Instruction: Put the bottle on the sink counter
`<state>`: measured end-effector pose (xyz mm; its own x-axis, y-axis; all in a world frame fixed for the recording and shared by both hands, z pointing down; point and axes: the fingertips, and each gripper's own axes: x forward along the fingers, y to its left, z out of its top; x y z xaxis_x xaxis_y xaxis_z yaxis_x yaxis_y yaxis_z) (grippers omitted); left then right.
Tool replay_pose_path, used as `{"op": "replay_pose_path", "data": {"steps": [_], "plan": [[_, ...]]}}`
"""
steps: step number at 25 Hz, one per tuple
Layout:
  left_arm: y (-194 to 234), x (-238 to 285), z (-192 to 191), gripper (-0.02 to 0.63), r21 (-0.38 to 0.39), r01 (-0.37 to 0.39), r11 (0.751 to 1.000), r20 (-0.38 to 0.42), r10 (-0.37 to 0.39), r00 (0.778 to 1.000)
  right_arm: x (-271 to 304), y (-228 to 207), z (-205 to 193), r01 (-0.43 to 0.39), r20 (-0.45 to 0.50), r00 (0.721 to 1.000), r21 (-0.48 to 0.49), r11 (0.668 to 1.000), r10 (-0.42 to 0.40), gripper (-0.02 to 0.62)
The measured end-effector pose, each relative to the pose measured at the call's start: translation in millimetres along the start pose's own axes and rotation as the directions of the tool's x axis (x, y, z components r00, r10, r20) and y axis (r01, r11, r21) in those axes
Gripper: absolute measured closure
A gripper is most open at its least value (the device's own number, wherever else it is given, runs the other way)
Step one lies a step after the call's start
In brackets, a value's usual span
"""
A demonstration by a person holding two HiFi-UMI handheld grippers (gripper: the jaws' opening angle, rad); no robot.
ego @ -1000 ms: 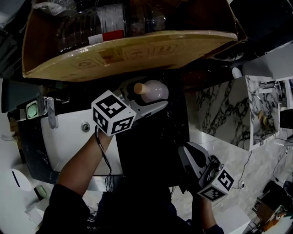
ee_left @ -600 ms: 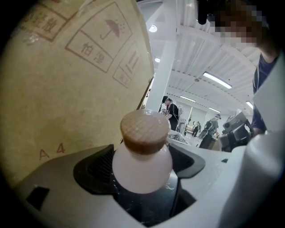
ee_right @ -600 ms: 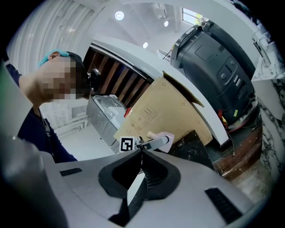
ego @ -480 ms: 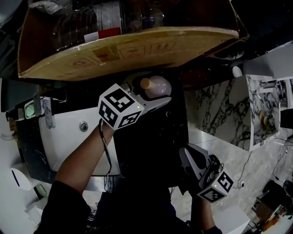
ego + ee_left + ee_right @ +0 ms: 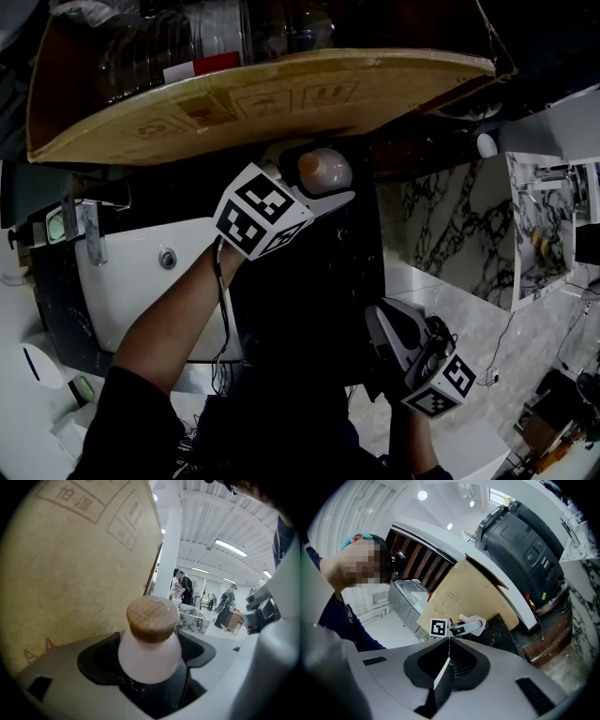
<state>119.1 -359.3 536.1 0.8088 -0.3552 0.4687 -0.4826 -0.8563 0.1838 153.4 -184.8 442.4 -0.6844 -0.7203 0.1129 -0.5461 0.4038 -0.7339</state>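
Head view: the left gripper point(image 5: 314, 180) is clamped on the bottle point(image 5: 325, 169), a pale, rounded body with a wooden stopper point(image 5: 312, 169) uppermost. The bottle hangs over the dark counter point(image 5: 309, 281), just right of the white sink basin point(image 5: 141, 281) and close under the overhanging flap of the cardboard box point(image 5: 253, 94). Whether its base touches the counter cannot be told from here. The right gripper point(image 5: 386, 326) sits low, well apart from the bottle.

Left gripper view: both jaws press the sides of the body below the stopper. The box flap fills the left of the view, very near.

Right gripper view: the jaws are together with nothing between them. This gripper takes no part in the step.

Step in hand, as judged: set-down. To do it well:
- Lower the bottle straight down, stopper up, clear of the flap.
- Choose flat counter away from the basin rim.
- Release only once the base is seated, since the smooth, rounded body looks liable to slip or rock.
- Part the jaws fully, then draw back along their own line so that neither jaw clips the bottle.
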Motion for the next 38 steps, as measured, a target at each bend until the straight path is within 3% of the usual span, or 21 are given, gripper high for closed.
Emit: {"op": "replay_pose_path", "data": {"steps": [17, 38], "plan": [[5, 25, -13, 0.218, 0.082, -0.036, 0.996, -0.11, 0.045, 0.993, -7, -7, 2, 0.037, -0.005, 0.999, 0.028, 0.999, -0.037, 0.568], [8, 32, -14, 0.218, 0.104, -0.057, 0.993, -0.118, 0.069, 0.991, -8, -10, 5, 0.015, 0.006, 1.0, -0.002, 1.0, -0.015, 0.568]]}}
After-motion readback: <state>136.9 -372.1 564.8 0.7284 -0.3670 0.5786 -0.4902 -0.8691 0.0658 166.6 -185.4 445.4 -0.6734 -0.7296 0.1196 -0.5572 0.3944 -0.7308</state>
